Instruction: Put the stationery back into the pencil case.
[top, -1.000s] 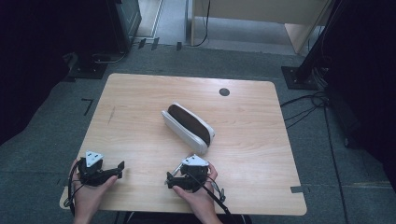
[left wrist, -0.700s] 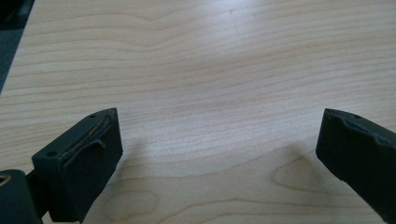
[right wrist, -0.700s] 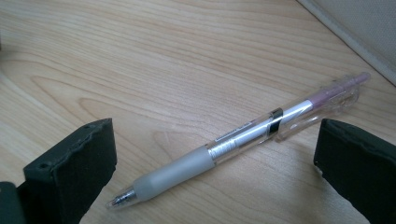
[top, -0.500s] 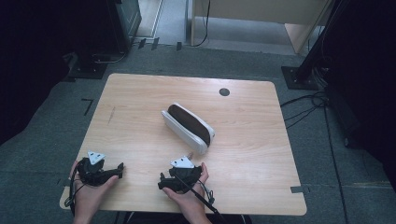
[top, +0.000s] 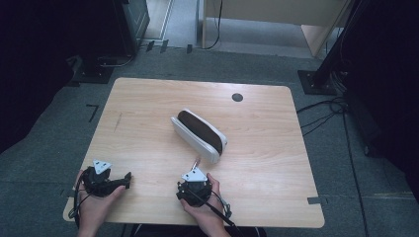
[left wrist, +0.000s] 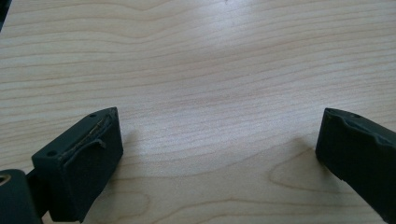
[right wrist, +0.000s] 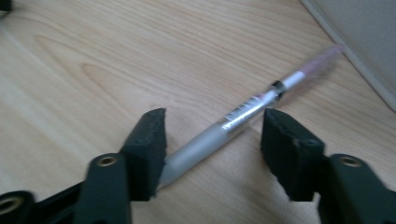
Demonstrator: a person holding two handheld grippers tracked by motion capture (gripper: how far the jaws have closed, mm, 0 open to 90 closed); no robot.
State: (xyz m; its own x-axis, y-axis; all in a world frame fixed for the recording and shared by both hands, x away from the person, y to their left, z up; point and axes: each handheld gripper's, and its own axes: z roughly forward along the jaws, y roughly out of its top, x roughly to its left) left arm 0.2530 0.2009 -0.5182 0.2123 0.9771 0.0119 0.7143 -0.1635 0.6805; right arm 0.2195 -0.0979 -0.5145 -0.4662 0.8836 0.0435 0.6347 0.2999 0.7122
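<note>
A silver and pink pen [right wrist: 243,114] lies on the wooden table, its pink end pointing at a white pencil case [top: 199,133] with a dark brown top. My right gripper [right wrist: 215,128] straddles the pen's grey end. Its jaws have just been closing, with the pen between them: the left pad [right wrist: 152,135] is at the pen's tip and the right pad stands clear of it. In the high view the right gripper [top: 195,172] sits just below the case, with the pen [top: 197,161] ahead of it. My left gripper [left wrist: 219,140] rests open over bare wood at the front left [top: 126,178].
The table [top: 148,113] has a round black cable hole [top: 237,97] near its far edge. The case's white side [right wrist: 369,42] lies close beyond the pen. Dark stands and cables lie on the floor around the table.
The right gripper has shifted slightly and turned so that it points up toward the case. The left gripper and the case have stayed put.
</note>
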